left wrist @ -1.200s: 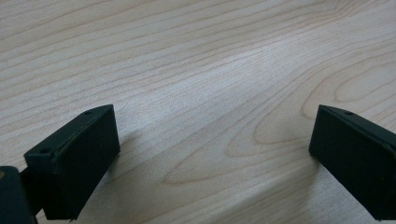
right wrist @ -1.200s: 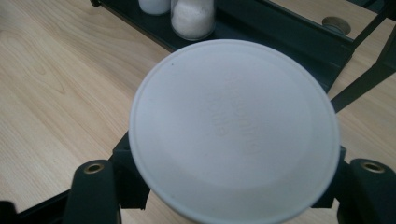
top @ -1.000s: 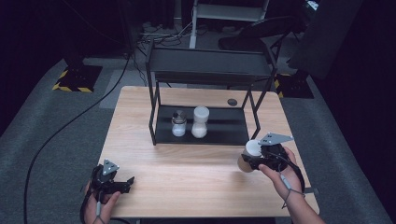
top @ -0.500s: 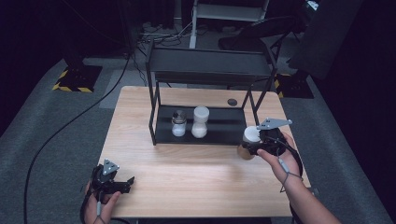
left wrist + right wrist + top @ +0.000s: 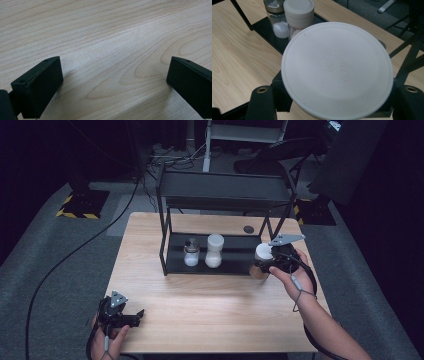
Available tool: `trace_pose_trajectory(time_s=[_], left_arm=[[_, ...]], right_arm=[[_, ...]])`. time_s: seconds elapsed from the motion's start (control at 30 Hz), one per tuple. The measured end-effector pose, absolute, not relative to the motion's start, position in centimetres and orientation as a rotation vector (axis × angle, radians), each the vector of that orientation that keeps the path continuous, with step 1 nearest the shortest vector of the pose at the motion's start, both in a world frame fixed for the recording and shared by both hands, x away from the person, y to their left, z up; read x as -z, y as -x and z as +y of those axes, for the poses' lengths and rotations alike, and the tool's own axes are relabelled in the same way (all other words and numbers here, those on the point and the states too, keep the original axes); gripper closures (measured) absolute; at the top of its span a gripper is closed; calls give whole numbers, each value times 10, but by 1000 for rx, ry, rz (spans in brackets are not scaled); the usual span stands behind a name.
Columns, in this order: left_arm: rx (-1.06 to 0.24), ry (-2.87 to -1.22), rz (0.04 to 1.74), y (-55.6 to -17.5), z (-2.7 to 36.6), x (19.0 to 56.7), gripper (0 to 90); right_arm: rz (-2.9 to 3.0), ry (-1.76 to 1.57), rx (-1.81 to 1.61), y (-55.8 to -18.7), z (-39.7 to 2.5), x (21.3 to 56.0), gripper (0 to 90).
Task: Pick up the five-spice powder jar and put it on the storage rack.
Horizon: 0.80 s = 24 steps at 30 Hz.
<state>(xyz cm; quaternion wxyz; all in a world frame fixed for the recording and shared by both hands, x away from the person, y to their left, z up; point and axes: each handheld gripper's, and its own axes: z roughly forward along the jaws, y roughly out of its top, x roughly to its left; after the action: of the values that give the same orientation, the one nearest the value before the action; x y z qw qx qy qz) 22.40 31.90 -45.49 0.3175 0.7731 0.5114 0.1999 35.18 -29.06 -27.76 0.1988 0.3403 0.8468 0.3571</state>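
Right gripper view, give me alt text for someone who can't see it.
A jar's round white lid sits between the hand-held gripper's black jaws. Behind it, two jars of white powder, one metal-capped and one white-lidded, stand on a black shelf.

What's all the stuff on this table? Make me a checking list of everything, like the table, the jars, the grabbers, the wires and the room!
Surface: light wooden table, bare at the front.
Job's things: white-lidded jar held at the right end of the black rack; its lower shelf carries a metal-capped shaker and a white-lidded container, side by side.
Clutter: small dark disc behind the rack.
Grippers: right gripper shut on the jar; left gripper open, low over the table's front left.
Cables: black cable across the floor at left.
Surroundings: grey carpet, striped floor block, dark room.
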Motion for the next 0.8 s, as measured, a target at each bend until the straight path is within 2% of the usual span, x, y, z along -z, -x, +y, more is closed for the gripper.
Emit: trace_pose_trajectory(time_s=[0.8], left_arm=[[-533,-2023,1364,-224,316,455,1]], right_arm=[[2365,-953,-1060,-408,-261,296,339]])
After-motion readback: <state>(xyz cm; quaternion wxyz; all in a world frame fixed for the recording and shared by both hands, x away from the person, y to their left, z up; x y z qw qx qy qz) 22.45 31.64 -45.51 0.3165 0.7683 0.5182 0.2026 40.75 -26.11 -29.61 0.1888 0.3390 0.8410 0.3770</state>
